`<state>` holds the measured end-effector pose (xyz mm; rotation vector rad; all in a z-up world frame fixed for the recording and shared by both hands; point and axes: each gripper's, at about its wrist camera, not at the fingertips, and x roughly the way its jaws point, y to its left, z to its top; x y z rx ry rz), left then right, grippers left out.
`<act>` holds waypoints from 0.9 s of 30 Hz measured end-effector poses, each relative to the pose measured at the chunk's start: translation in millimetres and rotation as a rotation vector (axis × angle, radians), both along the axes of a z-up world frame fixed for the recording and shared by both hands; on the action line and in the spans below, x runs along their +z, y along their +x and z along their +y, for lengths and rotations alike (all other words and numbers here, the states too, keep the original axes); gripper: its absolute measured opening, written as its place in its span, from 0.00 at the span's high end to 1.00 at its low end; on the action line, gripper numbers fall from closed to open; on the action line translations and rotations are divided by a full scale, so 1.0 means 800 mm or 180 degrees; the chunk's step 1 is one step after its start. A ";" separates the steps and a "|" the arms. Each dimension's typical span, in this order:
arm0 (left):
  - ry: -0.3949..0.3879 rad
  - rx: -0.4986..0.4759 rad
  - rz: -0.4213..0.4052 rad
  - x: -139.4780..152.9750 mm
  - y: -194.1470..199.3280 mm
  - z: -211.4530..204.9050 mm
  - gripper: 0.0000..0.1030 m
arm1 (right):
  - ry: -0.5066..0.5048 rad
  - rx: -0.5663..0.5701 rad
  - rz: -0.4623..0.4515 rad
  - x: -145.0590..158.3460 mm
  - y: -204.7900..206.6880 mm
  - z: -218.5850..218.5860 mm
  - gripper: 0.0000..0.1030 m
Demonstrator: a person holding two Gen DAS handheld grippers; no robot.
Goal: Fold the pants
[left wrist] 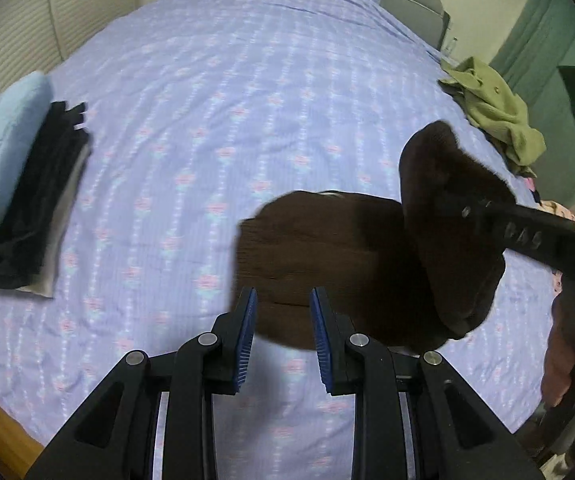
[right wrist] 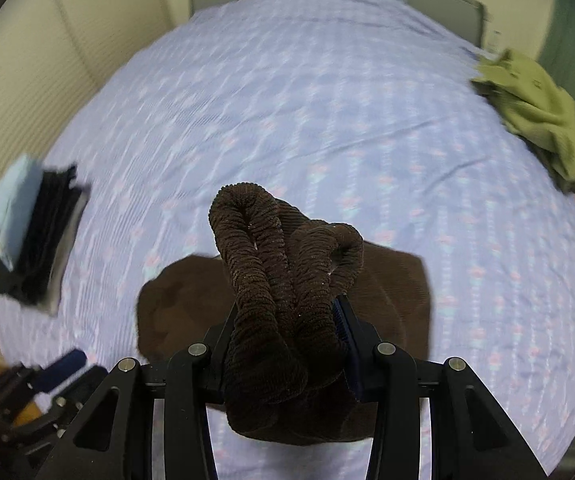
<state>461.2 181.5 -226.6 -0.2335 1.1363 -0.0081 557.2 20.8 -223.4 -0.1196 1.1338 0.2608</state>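
Gripping bunched dark-brown corduroy pants (right wrist: 287, 280) above the lilac patterned bed (right wrist: 327, 100), the right gripper (right wrist: 287, 320) jaws clamp them; the left gripper (left wrist: 283, 328) jaws stand apart, empty.

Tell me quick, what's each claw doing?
Left gripper: open, holding nothing.
Right gripper: shut on the bunched brown pants.

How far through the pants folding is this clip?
Done: a folded stack sits at the bed's left edge. In hand: the right gripper is shut on bunched brown pants, their lower part hanging over the bed; the left gripper is open and empty. Left: placing these pants, and the green garment lies crumpled at the right edge.
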 end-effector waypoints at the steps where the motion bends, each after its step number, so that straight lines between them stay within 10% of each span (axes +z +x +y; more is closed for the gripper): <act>1: 0.0001 0.0020 0.0002 -0.001 -0.001 0.009 0.74 | -0.0019 0.0072 0.0018 -0.004 -0.003 0.015 0.58; 10: 0.0086 0.0233 0.0070 -0.016 -0.013 0.072 0.71 | -0.0043 0.0594 0.0279 -0.068 -0.013 0.107 0.50; 19: 0.0371 0.0384 -0.0105 0.011 -0.027 0.090 0.49 | 0.1013 0.0722 0.0680 -0.040 -0.031 0.089 0.36; 22: 0.0366 0.0263 -0.0181 0.027 -0.027 0.080 0.45 | 0.1244 0.0683 0.0424 0.010 -0.054 0.054 0.35; 27: 0.0100 -0.0163 -0.0355 0.043 -0.009 0.027 0.36 | 0.0703 0.0345 -0.0278 0.051 -0.072 -0.028 0.23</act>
